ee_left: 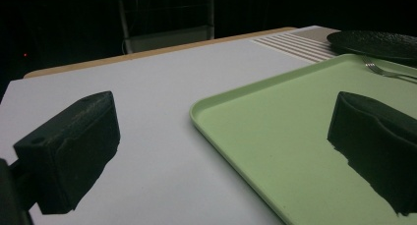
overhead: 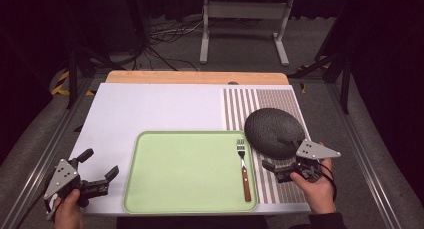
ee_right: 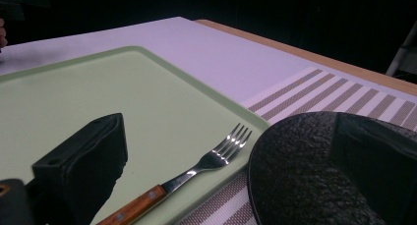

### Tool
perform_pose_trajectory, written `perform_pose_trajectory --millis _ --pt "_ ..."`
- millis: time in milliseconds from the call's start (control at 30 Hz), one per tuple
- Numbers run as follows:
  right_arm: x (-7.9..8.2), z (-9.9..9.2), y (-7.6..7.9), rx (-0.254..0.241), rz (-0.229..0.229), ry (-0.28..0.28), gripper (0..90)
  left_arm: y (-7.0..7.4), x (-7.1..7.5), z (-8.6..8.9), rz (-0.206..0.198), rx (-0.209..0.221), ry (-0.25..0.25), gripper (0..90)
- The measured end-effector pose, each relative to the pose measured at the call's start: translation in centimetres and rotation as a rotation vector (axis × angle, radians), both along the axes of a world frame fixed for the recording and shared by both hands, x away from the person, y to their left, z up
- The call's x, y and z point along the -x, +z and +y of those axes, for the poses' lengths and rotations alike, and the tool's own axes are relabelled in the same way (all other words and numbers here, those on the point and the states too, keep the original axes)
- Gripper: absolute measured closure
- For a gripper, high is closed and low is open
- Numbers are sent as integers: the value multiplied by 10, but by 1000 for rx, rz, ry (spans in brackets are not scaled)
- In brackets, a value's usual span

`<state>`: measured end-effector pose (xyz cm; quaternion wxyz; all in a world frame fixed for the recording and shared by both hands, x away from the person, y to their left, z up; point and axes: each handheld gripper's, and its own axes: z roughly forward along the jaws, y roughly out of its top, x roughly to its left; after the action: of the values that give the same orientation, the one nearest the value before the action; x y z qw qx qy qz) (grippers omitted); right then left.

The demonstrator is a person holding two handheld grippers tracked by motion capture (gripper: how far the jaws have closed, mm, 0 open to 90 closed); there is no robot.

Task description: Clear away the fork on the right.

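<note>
A light green tray (overhead: 185, 174) lies on the white table cover near the front edge. A fork (overhead: 244, 169) with a wooden handle rests along the tray's right side, tines pointing away. A dark textured plate (overhead: 272, 129) sits on a striped placemat (overhead: 250, 104) just right of the tray. My right gripper (overhead: 280, 156) is open at the plate's near edge, jaws pointing left; one jaw hangs over the plate (ee_right: 305, 171), the other over the tray, with the fork (ee_right: 196, 171) lying between them untouched. My left gripper (overhead: 98, 165) is open and empty beside the tray's left edge (ee_left: 275, 117).
The white cover (overhead: 160, 106) spreads over the left and far part of the table, with a wooden strip (overhead: 197, 77) along the far edge. A white metal stand (overhead: 245, 29) and cables lie on the floor beyond. Metal rails run along both sides.
</note>
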<state>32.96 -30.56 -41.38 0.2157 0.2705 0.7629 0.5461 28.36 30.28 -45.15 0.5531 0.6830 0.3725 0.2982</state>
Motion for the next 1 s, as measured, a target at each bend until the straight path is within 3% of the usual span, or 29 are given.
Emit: perform_pose_trajectory --millis 333,567,733,1000 --pt "6 -15 -13 -24 -20 -2 16 0 0 0 -3 2 -5 0" --pt "8 -21 -24 -30 -7 -16 16 1 0 0 -4 5 -8 0" --pt "9 -26 -32 -42 12 -17 16 1 -1 0 -5 7 -13 0" --pt "8 -30 -39 -53 60 -61 16 1 -1 0 -3 9 -15 0"
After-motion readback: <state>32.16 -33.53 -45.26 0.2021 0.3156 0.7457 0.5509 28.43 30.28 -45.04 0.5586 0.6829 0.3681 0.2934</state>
